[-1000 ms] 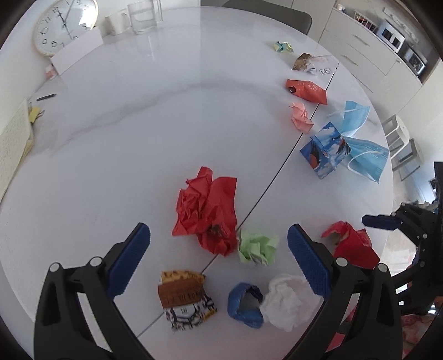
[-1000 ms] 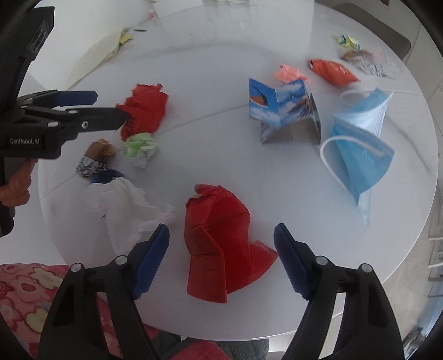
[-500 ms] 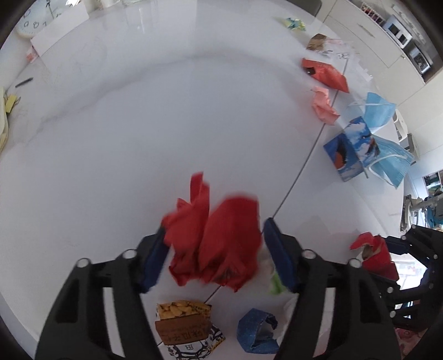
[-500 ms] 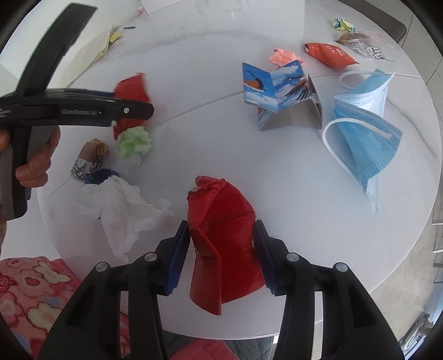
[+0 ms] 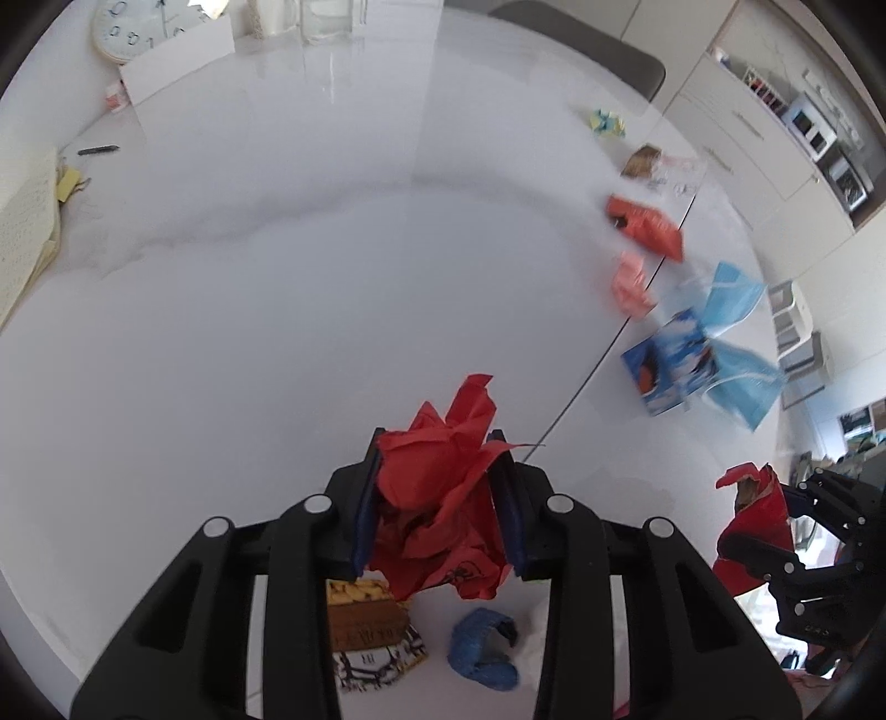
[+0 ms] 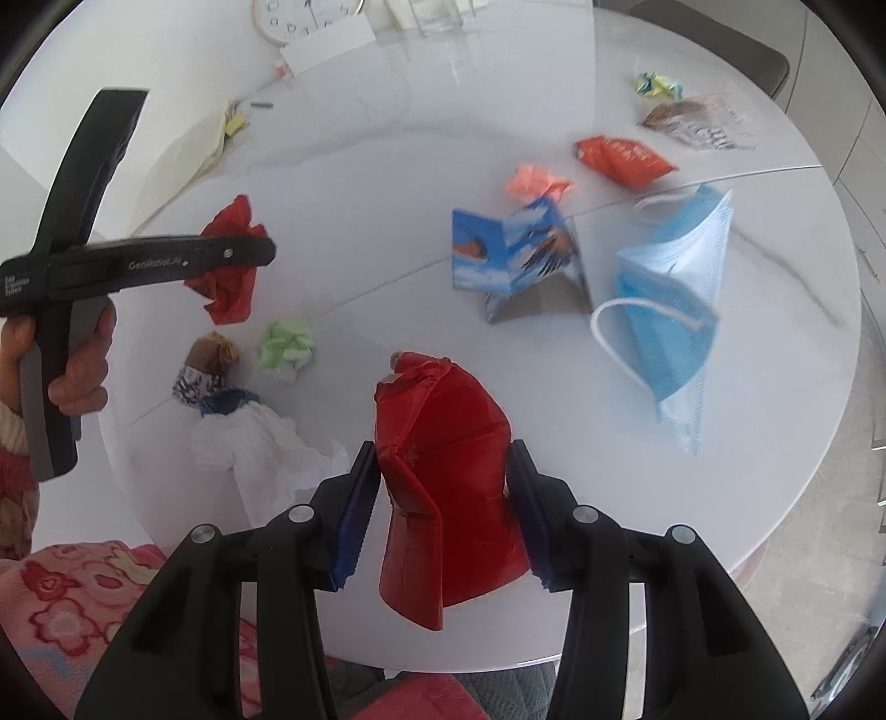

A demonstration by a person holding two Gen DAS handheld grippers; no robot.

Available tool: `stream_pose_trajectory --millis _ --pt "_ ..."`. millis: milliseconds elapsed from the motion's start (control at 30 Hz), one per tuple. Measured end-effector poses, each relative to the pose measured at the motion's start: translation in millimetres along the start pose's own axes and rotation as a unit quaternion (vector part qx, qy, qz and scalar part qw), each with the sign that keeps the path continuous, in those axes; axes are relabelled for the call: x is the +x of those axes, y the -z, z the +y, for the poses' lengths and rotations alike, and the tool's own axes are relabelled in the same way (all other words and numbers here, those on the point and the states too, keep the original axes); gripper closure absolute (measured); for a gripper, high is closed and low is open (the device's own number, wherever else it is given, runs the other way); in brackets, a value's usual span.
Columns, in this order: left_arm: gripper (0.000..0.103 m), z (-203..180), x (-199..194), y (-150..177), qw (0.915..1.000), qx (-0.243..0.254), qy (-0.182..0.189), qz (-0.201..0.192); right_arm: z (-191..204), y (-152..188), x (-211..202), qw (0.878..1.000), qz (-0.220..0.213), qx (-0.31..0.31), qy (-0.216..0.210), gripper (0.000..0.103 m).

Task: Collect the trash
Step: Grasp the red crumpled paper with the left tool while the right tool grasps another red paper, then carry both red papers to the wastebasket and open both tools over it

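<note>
Left wrist view: a round white marble table (image 5: 277, 288) carries a wall clock (image 5: 144, 25) at its far edge, with cabinets (image 5: 775, 144) beyond. The left gripper (image 5: 437, 498) is clamped tight on crumpled red paper (image 5: 443, 498), lifted above a snack wrapper (image 5: 371, 631).

Right wrist view: a blue face mask (image 6: 675, 293) and picture carton (image 6: 515, 255) lie on the same table. The right gripper (image 6: 443, 498) squeezes a red folded bag (image 6: 448, 487) at the near edge.

Black tongs (image 6: 443, 501), blue ribbed pads (image 6: 354, 512), silver screws, floral sleeve.
</note>
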State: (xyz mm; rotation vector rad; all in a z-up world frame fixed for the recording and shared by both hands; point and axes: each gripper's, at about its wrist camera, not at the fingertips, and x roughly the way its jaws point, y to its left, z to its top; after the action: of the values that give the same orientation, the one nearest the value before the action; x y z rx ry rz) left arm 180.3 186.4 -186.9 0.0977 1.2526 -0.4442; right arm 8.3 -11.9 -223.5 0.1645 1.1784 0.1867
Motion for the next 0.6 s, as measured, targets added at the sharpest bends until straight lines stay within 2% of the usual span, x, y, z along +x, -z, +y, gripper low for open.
stream_pose_trajectory --millis 167,333,500,600 --pt "0.068 -29 -42 3 0.9991 0.014 0.019 -0.035 -35 8 -43 0.998 -0.047 0.046 0.007 0.055" --pt "0.068 -95 -63 10 0.9957 0.064 0.048 -0.048 -91 32 -87 0.993 -0.067 0.088 0.042 0.055" --pt "0.068 -169 -65 9 0.9911 0.073 0.1 -0.049 -152 57 -111 0.99 -0.059 0.098 0.081 0.054" --pt "0.068 -212 -58 11 0.9892 0.09 0.106 -0.047 -187 70 -109 0.99 -0.044 0.107 0.085 0.054"
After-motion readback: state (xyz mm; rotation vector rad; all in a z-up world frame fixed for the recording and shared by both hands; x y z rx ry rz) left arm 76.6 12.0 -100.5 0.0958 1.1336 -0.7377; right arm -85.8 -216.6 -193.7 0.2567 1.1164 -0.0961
